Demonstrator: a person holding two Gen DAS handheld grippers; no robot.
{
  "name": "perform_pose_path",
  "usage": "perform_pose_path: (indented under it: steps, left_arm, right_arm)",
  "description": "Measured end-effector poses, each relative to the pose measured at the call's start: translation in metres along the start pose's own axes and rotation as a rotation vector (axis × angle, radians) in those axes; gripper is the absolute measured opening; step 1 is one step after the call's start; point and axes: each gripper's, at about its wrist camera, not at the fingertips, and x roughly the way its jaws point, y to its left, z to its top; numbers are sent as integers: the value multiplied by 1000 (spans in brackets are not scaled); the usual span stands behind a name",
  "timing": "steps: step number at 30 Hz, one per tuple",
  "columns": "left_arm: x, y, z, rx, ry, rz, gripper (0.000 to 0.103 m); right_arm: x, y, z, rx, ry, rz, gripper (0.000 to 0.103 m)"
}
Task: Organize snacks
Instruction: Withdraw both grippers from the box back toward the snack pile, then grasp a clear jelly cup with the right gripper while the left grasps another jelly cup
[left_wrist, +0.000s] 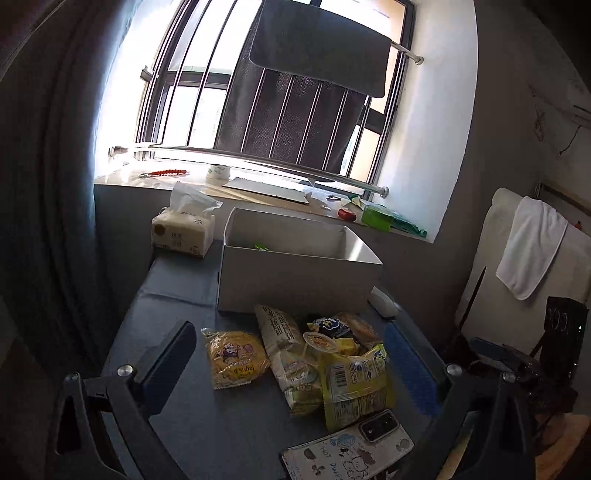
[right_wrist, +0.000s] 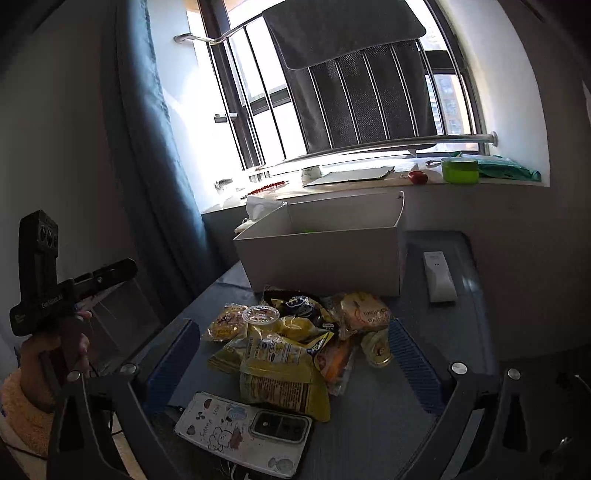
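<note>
Both claws are wide apart and hold nothing: the left claw (left_wrist: 291, 365) and the right claw (right_wrist: 295, 354). Nearest on the blue worktop (left_wrist: 173, 310) lies a phone (right_wrist: 243, 432). Past it sits the snack pile (right_wrist: 295, 339). Behind the pile stands a white box (right_wrist: 325, 251).

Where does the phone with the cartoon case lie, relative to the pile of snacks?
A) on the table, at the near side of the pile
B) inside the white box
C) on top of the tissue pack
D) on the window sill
A: the phone lies flat on the table, just in front of the snack pile, nearer the camera than the white box.
</note>
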Motion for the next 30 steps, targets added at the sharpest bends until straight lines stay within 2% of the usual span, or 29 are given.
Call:
perform_pose_path:
  steps: [5, 9, 11, 16, 25, 28, 29, 30]
  left_arm:
    - [-2, -1, -8, -1, 3, 2, 103]
    - [5, -2, -10, -8, 16, -8, 103]
    - [7, -3, -12, -7, 26, -10, 103]
    - [13, -1, -16, -9, 44, -16, 103]
    - [21, 18, -23, -49, 76, 14, 103]
    - [26, 24, -26, -63, 94, 26, 103]
    - [28, 25, -27, -66, 100, 27, 103]
    - [30, 26, -28, -67, 105, 29, 103]
  right_arm:
    - [-8, -6, -18, 30, 20, -17, 103]
    - [-1, -17, -17, 64, 39, -75, 103]
    - [6, -23, -17, 81, 47, -52, 103]
    - [44, -44, -13, 68, 128, -59, 103]
    - [124, -87, -8, -87, 258, -148, 103]
    - [138, -91, -9, -96, 292, -114, 103]
    - [141, -91, -9, -95, 306, -109, 98]
    - [145, -91, -10, -97, 327, -105, 77]
